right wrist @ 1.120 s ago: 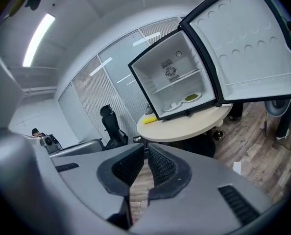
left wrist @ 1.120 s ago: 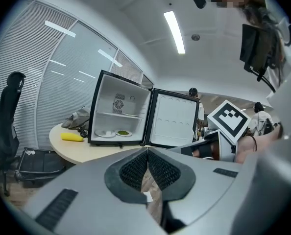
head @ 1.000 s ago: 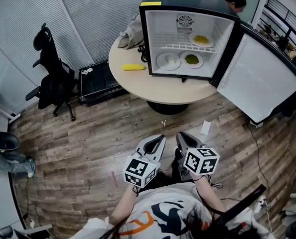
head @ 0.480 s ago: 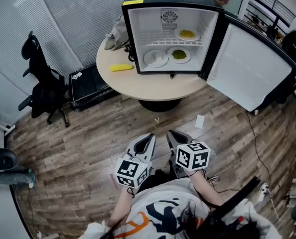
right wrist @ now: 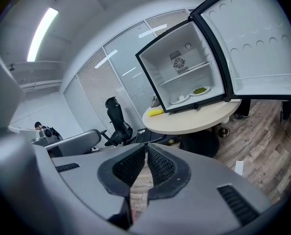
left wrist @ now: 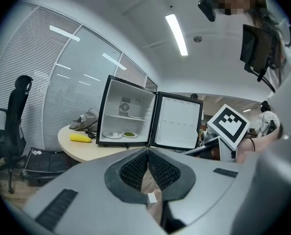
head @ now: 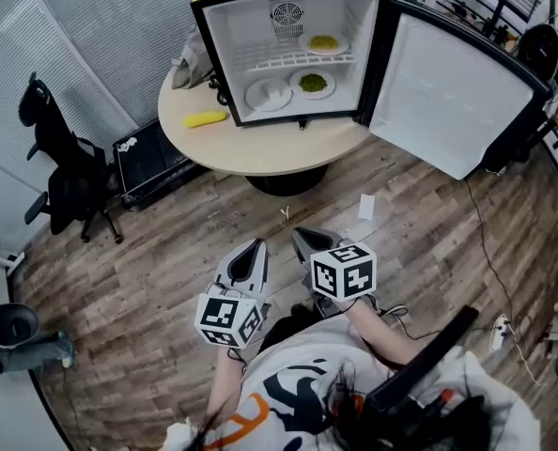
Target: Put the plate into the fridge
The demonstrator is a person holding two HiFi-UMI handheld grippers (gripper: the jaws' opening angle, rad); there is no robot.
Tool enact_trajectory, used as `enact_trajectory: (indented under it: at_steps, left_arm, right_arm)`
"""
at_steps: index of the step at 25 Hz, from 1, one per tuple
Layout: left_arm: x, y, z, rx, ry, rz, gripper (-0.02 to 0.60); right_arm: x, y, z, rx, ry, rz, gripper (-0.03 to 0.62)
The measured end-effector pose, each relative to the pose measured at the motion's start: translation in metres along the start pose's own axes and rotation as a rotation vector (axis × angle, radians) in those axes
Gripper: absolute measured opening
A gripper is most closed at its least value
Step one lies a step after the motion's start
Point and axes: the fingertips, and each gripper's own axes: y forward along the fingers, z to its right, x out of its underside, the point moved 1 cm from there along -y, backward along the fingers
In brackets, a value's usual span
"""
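The black mini fridge (head: 284,50) stands open on the round table (head: 260,148), its door (head: 448,92) swung out to the right. On its floor lie an empty white plate (head: 268,94) and a plate of green food (head: 313,84). A plate of yellow food (head: 323,42) rests on the wire shelf above. Both grippers hang over the wooden floor, well short of the table. My left gripper (head: 251,252) is shut and empty, and so is my right gripper (head: 304,238). In the left gripper view its pads (left wrist: 140,168) meet; the right gripper view shows its pads (right wrist: 155,163) together.
A yellow object (head: 205,118) and a grey bundle (head: 190,64) lie on the table left of the fridge. A black case (head: 147,163) and an office chair (head: 58,172) stand at the left. A paper scrap (head: 366,206) and a cable (head: 486,252) lie on the floor.
The fridge and table have slid up and left in the head view. Both grippers have shifted left and slightly down, staying together over the floor.
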Motion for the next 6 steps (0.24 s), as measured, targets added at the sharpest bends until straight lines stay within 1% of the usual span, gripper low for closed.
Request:
enact_trajectory:
  at_steps: [6]
  left_arm:
    - [-0.0032, 0.0055, -0.0040, -0.024, 0.001, 0.015, 0.012]
  right_arm:
    - [-0.0064, 0.0071, 0.0039, -0.019, -0.019, -0.003, 0.031]
